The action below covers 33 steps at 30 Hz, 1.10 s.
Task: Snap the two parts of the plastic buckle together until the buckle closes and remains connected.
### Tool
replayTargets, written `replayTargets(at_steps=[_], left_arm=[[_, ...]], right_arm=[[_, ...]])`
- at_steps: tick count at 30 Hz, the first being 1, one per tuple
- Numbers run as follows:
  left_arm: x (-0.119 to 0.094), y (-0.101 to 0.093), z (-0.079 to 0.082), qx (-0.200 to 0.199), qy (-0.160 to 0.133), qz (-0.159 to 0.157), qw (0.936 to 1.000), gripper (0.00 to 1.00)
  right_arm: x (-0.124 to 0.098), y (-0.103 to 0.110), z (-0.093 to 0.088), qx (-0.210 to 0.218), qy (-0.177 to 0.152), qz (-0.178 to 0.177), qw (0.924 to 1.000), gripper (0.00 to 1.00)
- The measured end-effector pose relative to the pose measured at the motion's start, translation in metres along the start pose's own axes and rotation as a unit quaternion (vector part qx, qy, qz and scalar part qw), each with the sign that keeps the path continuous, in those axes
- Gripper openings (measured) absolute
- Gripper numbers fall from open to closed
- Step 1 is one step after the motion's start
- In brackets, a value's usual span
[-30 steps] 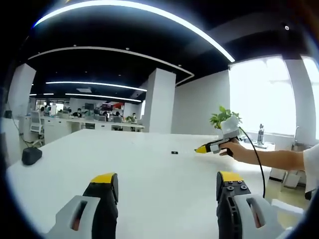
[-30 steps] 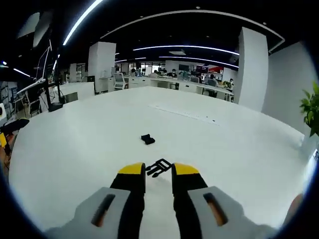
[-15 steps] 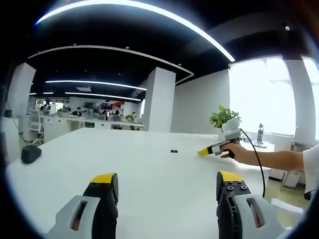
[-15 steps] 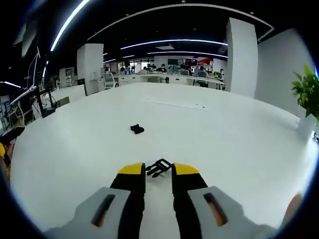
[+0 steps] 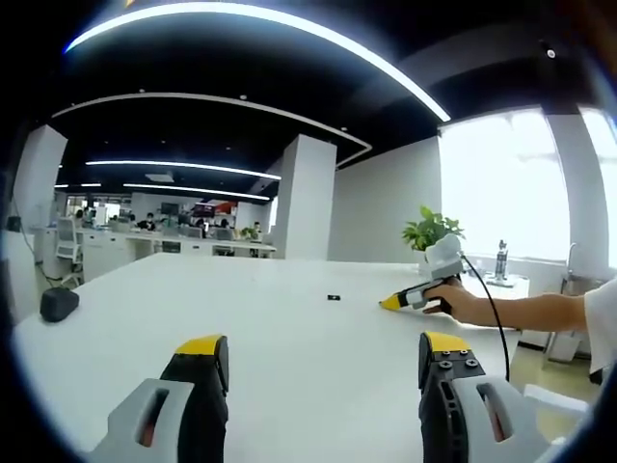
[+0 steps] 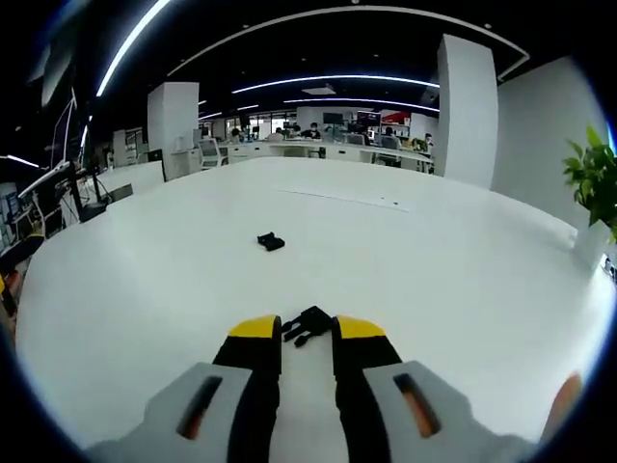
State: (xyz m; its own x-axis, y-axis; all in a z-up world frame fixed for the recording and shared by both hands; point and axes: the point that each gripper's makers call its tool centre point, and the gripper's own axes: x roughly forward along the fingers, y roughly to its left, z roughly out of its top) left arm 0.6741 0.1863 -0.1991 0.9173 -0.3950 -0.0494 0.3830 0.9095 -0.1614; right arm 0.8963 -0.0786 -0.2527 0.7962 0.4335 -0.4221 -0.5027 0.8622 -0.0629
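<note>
Buckle halves sit apart on the broad white table (image 6: 463,289): the pronged part (image 6: 307,324) is half hidden between my right gripper (image 6: 307,340)'s nearly closed jaws, contact unclear; the socket part (image 6: 271,241) lies beyond, detail tiny; my left gripper (image 5: 323,371) gapes wide, empty

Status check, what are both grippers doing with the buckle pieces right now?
Right hand-held gripper shut on pronged buckle half. Left hand-held gripper open, holding nothing. Other buckle half loose on white table. Nothing between them.
</note>
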Motion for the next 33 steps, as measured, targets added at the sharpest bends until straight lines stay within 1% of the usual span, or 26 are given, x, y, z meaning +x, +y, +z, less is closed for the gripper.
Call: replayTargets(at_steps=[3,7,8,9,10,12,13,15,16,18,20,24,28,31,33], left_arm=[[-0.001,0.001,0.000,0.001,0.000,0.001,1.0000,0.82],[-0.002,0.003,0.000,-0.002,-0.002,0.002,1.0000,0.82],[-0.002,0.003,0.000,-0.002,-0.002,0.002,1.0000,0.82],[-0.003,0.003,0.000,-0.002,-0.002,0.002,1.0000,0.82],[-0.003,0.003,0.000,-0.002,-0.002,0.002,1.0000,0.82],[-0.003,0.003,0.001,-0.002,-0.003,0.001,1.0000,0.82],[-0.003,0.003,0.001,-0.002,-0.003,0.001,1.0000,0.82],[-0.003,0.003,0.001,-0.003,-0.003,0.001,1.0000,0.82],[-0.003,0.004,0.000,-0.003,-0.003,0.001,1.0000,0.82],[-0.003,0.004,0.000,-0.003,-0.002,0.001,1.0000,0.82],[-0.003,0.005,0.000,-0.003,-0.002,0.002,1.0000,0.82],[-0.003,0.006,0.001,-0.003,-0.001,0.003,1.0000,0.82],[-0.001,0.004,0.001,-0.002,0.000,0.001,1.0000,0.82],[0.000,0.000,0.002,0.001,0.000,-0.003,1.0000,0.82],[0.000,0.000,0.002,0.002,0.000,-0.005,1.0000,0.82]], right_arm=[[-0.003,0.004,0.005,0.005,-0.014,0.011,0.9998,0.21],[-0.006,0.000,0.018,0.009,-0.033,0.015,0.9993,0.28],[-0.005,0.000,0.022,0.006,-0.038,0.023,0.9990,0.30],[-0.003,0.001,0.023,0.004,-0.034,0.038,0.9987,0.31],[-0.002,0.001,0.022,0.005,-0.029,0.044,0.9986,0.34],[0.002,0.009,0.021,-0.008,-0.026,0.086,0.9959,0.38],[0.003,0.007,0.018,-0.009,-0.018,0.085,0.9961,0.39],[0.006,0.006,0.015,-0.025,-0.024,0.096,0.9948,0.40],[0.007,0.004,0.012,-0.029,-0.019,0.100,0.9944,0.41],[0.009,0.002,0.009,-0.035,-0.023,0.106,0.9934,0.45],[0.010,0.005,0.006,-0.048,-0.021,0.131,0.9900,0.49],[0.008,0.010,0.004,-0.056,-0.023,0.159,0.9855,0.49],[0.008,0.013,0.004,-0.054,-0.021,0.166,0.9844,0.48],[0.007,0.015,0.004,-0.061,-0.022,0.174,0.9826,0.47],[0.007,0.014,0.005,-0.072,-0.024,0.170,0.9825,0.44]])
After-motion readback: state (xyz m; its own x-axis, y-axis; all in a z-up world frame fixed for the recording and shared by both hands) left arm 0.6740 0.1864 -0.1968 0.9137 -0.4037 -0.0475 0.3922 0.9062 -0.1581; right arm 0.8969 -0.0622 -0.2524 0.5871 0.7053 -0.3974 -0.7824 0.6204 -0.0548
